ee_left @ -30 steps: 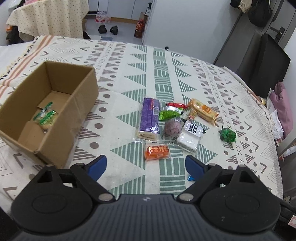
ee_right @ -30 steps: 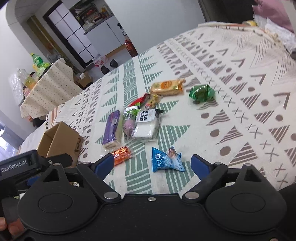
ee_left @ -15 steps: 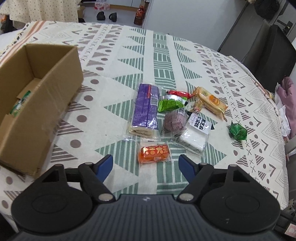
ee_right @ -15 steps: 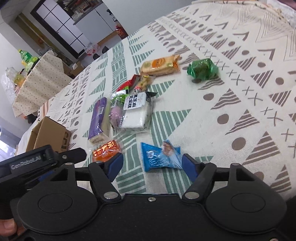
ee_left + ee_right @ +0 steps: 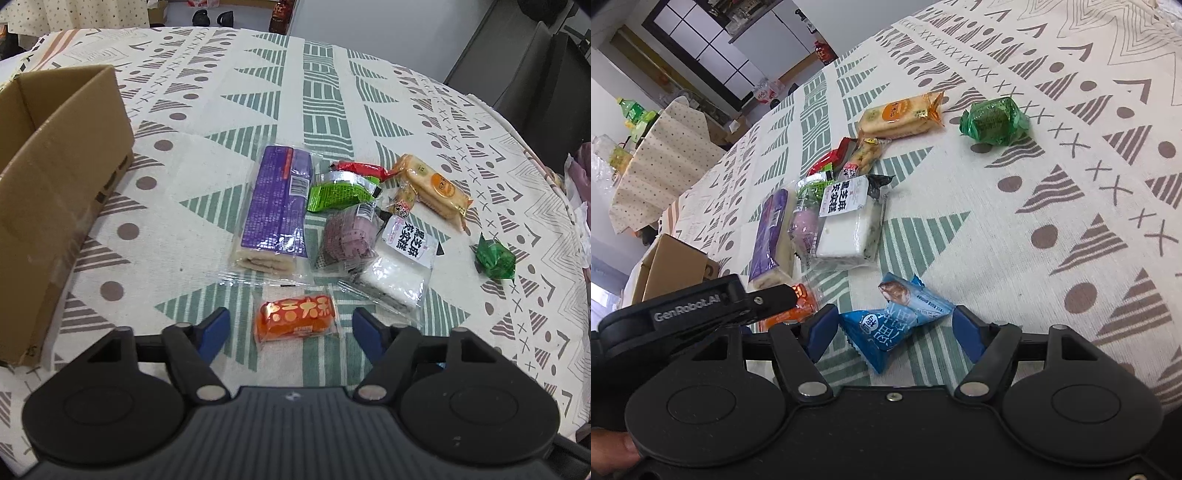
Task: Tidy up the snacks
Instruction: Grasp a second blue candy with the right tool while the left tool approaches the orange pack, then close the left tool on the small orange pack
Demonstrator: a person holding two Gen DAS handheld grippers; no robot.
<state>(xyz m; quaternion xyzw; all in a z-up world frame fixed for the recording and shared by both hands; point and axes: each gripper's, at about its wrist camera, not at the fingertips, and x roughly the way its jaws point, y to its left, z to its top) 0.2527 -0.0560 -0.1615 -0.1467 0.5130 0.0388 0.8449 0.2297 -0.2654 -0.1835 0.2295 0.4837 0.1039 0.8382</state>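
Desk with patterned cloth [image 5: 258, 110], snacks clustered around the purple packet [image 5: 275, 206]. Cardboard box [image 5: 55, 192] sits well left of it. My left hand-held gripper [image 5: 291, 328] is spread wide, fingers either side of the orange snack pack [image 5: 295, 321] just in front of the purple packet, not clamped. My right hand-held gripper [image 5: 892, 332] is also released, straddling the blue snack pack [image 5: 897, 314]. Green wrapped candy [image 5: 495, 256] lies far right of the purple packet, apart from the cluster.

tablecloth [image 5: 229, 110]: matt woven cloth | box [image 5: 55, 192]: matt brown cardboard | orange snack packet [image 5: 295, 321]: glossy plastic film | tongs [image 5: 291, 328]: matt black plastic
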